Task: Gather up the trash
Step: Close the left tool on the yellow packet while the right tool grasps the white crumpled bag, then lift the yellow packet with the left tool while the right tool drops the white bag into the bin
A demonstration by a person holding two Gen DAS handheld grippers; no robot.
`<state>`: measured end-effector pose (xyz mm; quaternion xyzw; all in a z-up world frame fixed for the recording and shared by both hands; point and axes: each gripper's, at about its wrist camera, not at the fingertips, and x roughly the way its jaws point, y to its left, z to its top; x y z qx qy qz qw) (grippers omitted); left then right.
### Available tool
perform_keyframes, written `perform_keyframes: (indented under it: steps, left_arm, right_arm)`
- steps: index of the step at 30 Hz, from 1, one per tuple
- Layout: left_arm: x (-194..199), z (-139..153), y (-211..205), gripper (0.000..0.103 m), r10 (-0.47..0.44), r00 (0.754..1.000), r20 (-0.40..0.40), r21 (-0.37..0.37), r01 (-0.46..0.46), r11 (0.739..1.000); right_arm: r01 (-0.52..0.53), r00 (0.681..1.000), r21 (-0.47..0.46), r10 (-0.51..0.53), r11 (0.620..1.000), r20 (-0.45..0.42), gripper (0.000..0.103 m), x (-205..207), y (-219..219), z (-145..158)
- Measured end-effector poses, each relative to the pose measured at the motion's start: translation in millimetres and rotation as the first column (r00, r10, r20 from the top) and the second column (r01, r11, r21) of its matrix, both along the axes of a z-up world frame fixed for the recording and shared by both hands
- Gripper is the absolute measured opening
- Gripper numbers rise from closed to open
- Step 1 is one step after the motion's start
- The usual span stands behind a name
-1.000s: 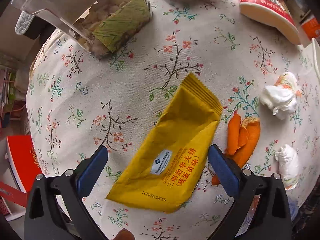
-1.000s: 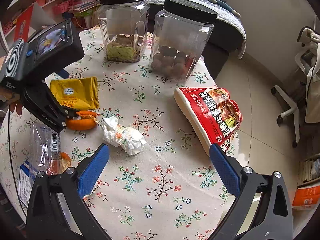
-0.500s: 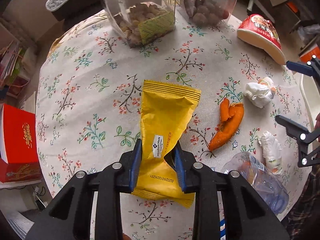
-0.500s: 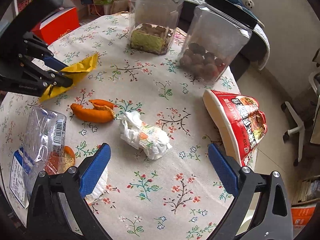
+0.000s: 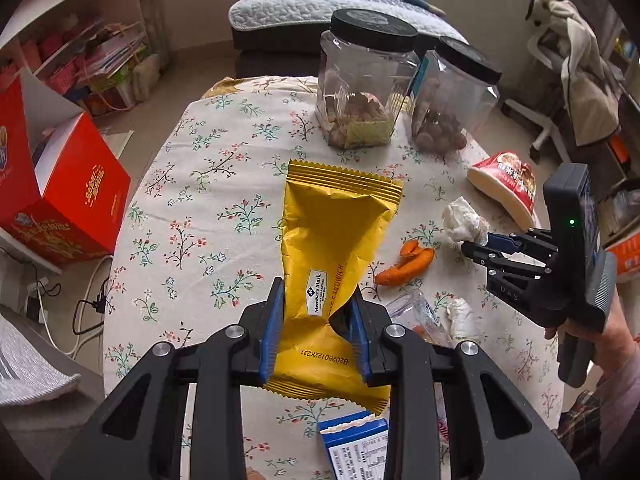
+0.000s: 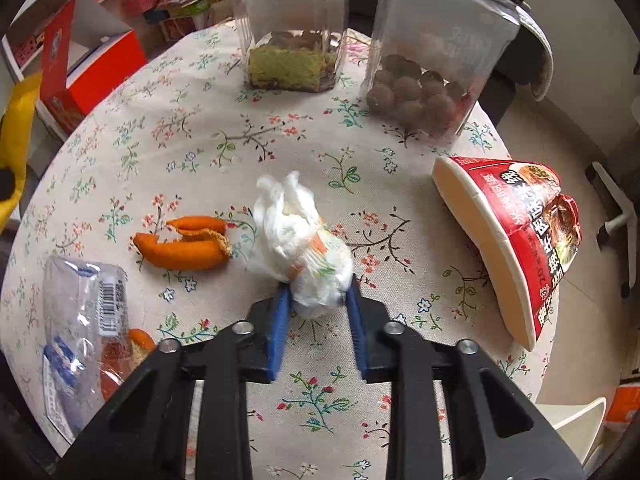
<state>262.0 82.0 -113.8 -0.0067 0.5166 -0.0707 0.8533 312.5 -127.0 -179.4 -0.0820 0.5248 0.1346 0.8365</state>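
Pinching the flat yellow foil snack wrapper [image 5: 336, 256] mid-body, your left gripper [image 5: 318, 320] carries it clear of the floral tablecloth [image 5: 208, 200]; your right gripper [image 6: 318, 300] has just clamped the crumpled white tissue wad [image 6: 300, 240] beside the orange peel [image 6: 184, 246], ready for lifting.

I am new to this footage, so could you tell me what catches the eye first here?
The yellow snack wrapper pinched in the left gripper fills the left wrist view. In the right view, the right gripper clamps a crumpled white tissue on the floral tablecloth, beside an orange peel.
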Motion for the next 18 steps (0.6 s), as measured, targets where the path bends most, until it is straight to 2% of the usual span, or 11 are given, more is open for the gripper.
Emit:
perform_keyframes:
  steps: [5,9,13,18]
  left_arm:
    - [-10,5,-8,0.03,0.044,0.996,0.083,-0.013,-0.043,0.999]
    - [-11,15,-7,0.03,0.105,0.983,0.152,-0.032,-0.102,0.994]
    - [-13,27,-13,0.03,0.14,0.966,0.219,-0.049,-0.133,0.99]
    - [-22,38,-32,0.03,0.15,0.941,0.303,-0.037,-0.146,0.989]
  right_arm:
    - [0.036,0.994,0.076,-0.043,0.996,0.102,0.022,-14,2,41]
    - [0.072,0.981,0.125,-0.093,0.99,0.17,0.022,-27,1,69]
    - [0.103,0.964,0.151,-0.137,0.983,0.229,0.022,-37,5,85]
    - [0.142,0.935,0.161,-0.186,0.977,0.302,0.023,-56,4,103]
